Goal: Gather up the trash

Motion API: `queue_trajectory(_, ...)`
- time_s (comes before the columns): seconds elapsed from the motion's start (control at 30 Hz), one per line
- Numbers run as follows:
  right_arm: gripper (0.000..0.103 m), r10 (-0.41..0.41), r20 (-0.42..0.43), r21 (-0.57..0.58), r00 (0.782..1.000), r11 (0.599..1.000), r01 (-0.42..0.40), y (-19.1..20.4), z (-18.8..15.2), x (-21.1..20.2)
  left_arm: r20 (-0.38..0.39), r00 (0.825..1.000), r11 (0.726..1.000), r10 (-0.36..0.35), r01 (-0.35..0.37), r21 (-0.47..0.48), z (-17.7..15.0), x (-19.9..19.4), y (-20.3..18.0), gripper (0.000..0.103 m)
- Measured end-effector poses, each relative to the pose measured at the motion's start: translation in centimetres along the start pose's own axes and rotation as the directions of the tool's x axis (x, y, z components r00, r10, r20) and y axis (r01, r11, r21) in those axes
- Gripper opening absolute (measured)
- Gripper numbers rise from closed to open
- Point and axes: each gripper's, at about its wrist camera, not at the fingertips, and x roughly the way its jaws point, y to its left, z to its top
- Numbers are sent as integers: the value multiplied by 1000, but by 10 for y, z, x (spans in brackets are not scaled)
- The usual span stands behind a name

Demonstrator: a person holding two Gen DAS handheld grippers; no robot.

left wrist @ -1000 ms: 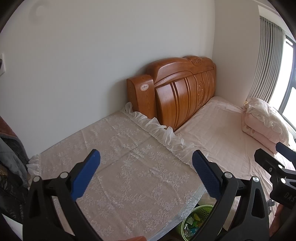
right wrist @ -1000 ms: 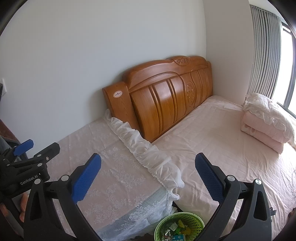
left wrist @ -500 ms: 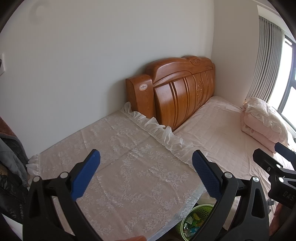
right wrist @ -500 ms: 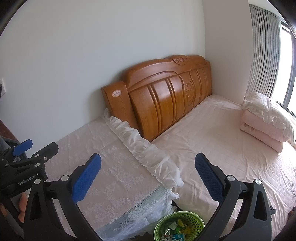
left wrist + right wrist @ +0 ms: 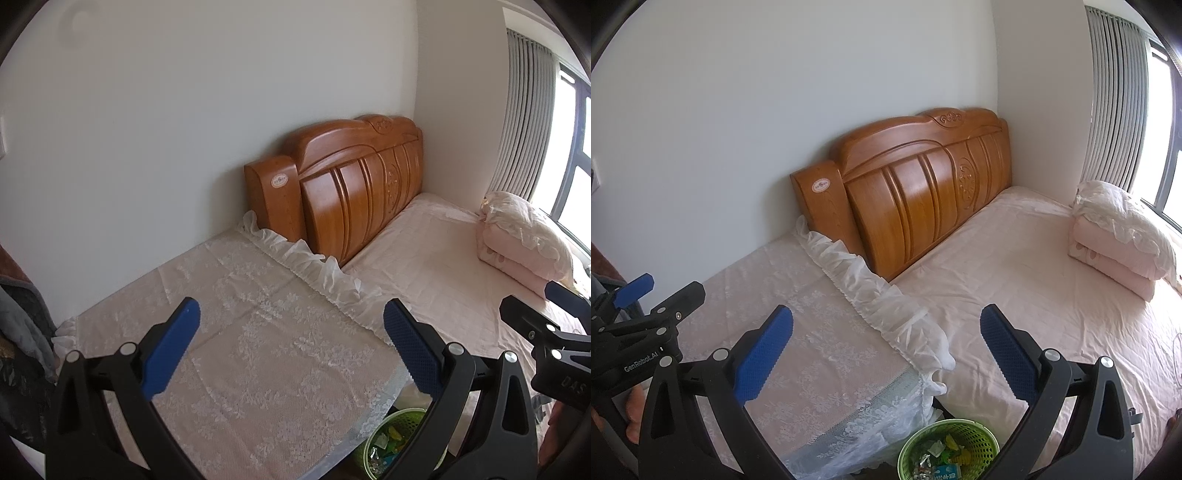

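Observation:
A green mesh waste basket [image 5: 949, 452] holding several wrappers stands on the floor between the lace-covered table [image 5: 820, 354] and the bed [image 5: 1027, 280]; the left wrist view shows the basket [image 5: 395, 439] partly hidden behind a finger. My left gripper [image 5: 291, 347] hovers open above the lace cloth [image 5: 258, 350], nothing between its blue pads. My right gripper [image 5: 886, 350] is open and empty above the table's corner and the basket. Each gripper appears at the edge of the other's view: the right gripper [image 5: 546, 317] and the left gripper [image 5: 646, 299].
A carved wooden headboard [image 5: 923, 184] leans on the white wall. Folded pink bedding with a pillow [image 5: 1119, 236] sits on the bed near the window and grey curtain [image 5: 1119, 92]. Dark clothing [image 5: 18, 325] hangs at the far left.
Both views have drifted slightly; the headboard sits a little lower-left in frame. The grippers stay open and hold nothing.

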Motion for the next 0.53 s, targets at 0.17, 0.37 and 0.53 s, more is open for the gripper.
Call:
queue_trajectory(0.17, 101, -3, -4, 4, 1000, 1000, 3, -1, -2, 0, 8, 1000, 1000, 12, -12, -2, 2, 1, 0, 95)
queue_trajectory(0.37, 101, -6, -8, 10, 1000, 1000, 6, 0, -3, 2, 15, 1000, 1000, -10, 10, 8, 2, -2, -3, 95)
queue_trajectory(0.53, 101, -7, -9, 11, 1000, 1000, 7, 0, -3, 2, 1, 1000, 1000, -16, 16, 1, 3, 2, -3, 95)
